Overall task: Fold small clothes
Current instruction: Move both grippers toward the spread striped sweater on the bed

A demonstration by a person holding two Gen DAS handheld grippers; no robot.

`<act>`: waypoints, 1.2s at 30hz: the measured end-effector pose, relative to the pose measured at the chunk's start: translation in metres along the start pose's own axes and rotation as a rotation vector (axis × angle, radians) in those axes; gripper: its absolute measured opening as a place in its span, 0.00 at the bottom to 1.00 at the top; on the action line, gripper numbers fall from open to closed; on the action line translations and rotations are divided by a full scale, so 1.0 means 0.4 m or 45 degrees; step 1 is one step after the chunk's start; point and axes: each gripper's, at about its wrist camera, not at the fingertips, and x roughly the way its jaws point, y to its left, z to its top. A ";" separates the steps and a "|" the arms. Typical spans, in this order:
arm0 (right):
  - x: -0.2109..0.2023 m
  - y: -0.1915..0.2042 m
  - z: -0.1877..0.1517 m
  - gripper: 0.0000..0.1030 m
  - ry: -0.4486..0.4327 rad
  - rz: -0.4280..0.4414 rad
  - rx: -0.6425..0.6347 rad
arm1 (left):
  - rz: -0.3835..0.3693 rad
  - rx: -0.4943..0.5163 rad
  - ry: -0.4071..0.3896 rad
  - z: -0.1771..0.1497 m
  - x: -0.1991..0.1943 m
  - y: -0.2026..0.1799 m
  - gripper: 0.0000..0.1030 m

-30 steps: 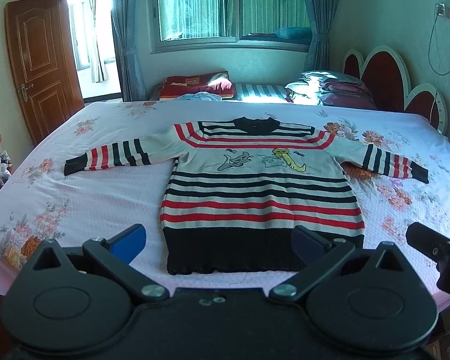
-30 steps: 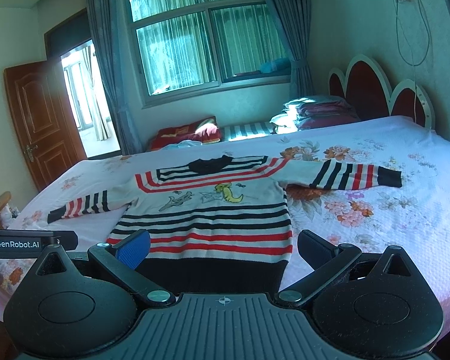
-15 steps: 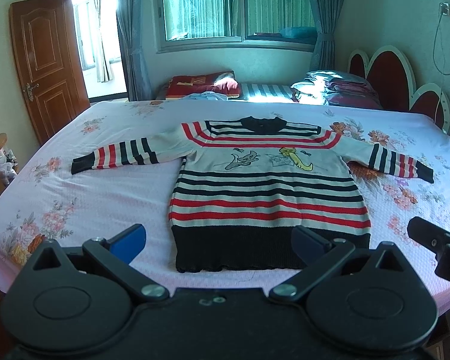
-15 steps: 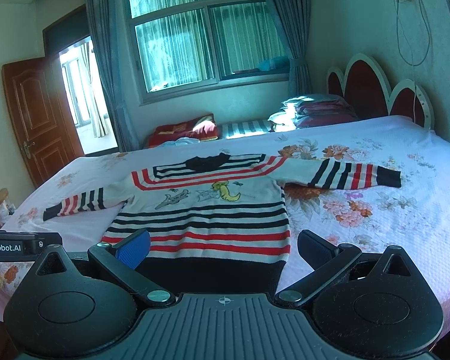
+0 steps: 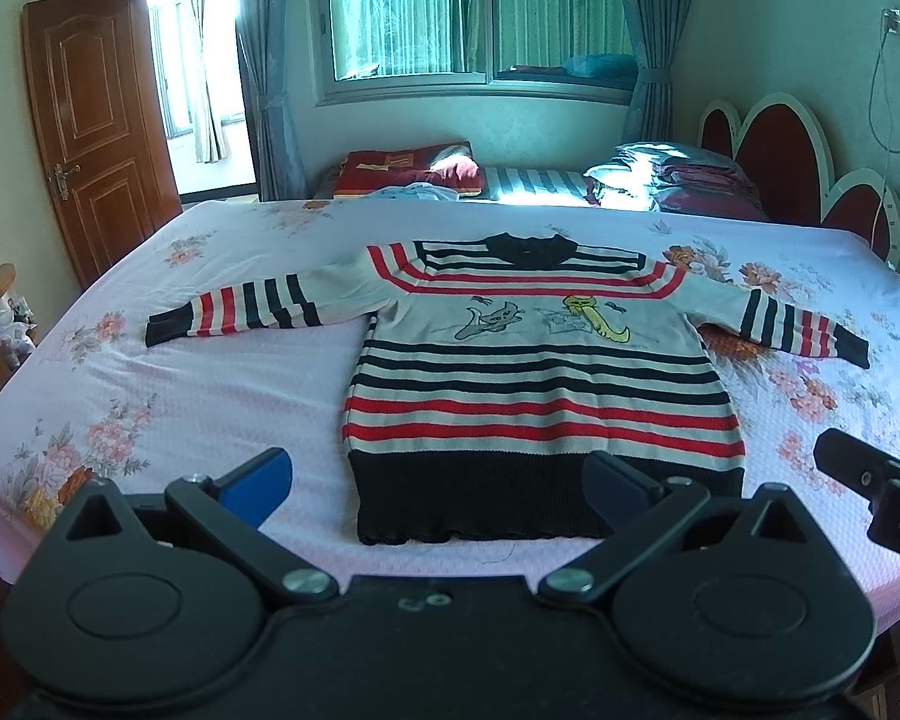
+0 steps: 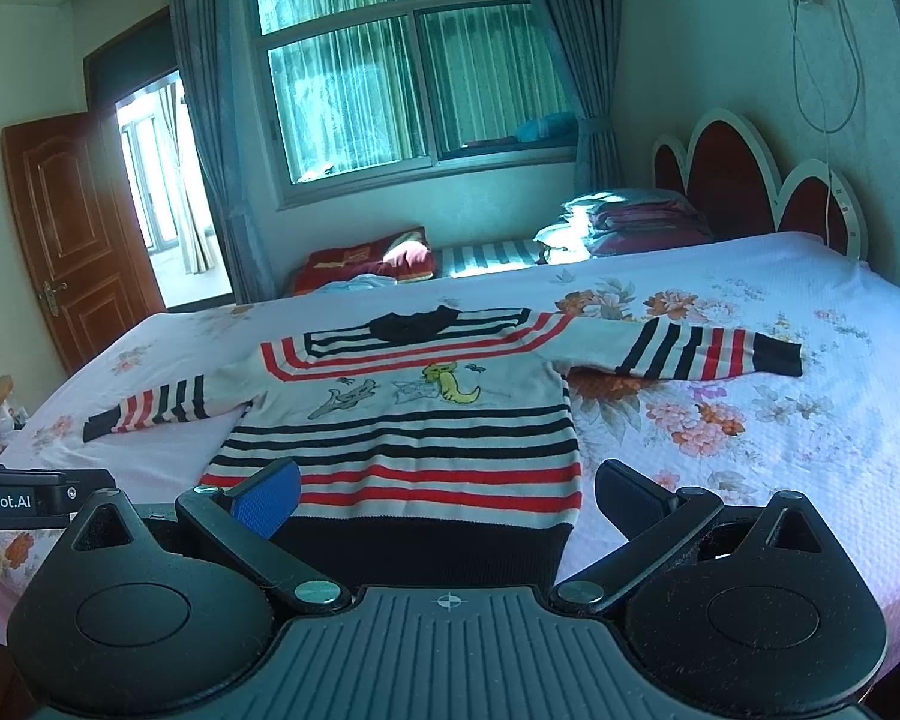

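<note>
**Pre-grasp: sweater flat, nothing held**

Striped knit sweater (image 5: 540, 384) lies spread on the bed (image 5: 180, 396), hem just ahead of both tools. Left gripper (image 5: 435, 477) and right gripper (image 6: 447, 489) wide open, empty. Knit looks soft, floppy, stretchy; pinch sleeve cuffs or hem corners.

The sweater (image 5: 540, 372) is white with black and red stripes across chest, body and sleeves, a black collar, a black hem band, and a grey and a yellow cartoon figure on the front. The bedsheet (image 5: 198, 396) is pale pink with orange-pink flower prints. The far-left door (image 5: 90, 138) is brown wood, the curtains (image 6: 210, 120) grey-blue, the headboard (image 6: 744, 180) dark red edged white.
</note>
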 end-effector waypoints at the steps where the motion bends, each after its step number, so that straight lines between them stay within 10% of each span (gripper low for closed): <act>1: 0.000 0.001 -0.001 1.00 -0.001 0.000 -0.002 | 0.002 0.000 -0.001 0.000 0.000 0.000 1.00; 36: 0.055 -0.030 0.007 1.00 0.020 -0.031 0.016 | 0.016 -0.013 0.051 0.001 0.059 -0.010 1.00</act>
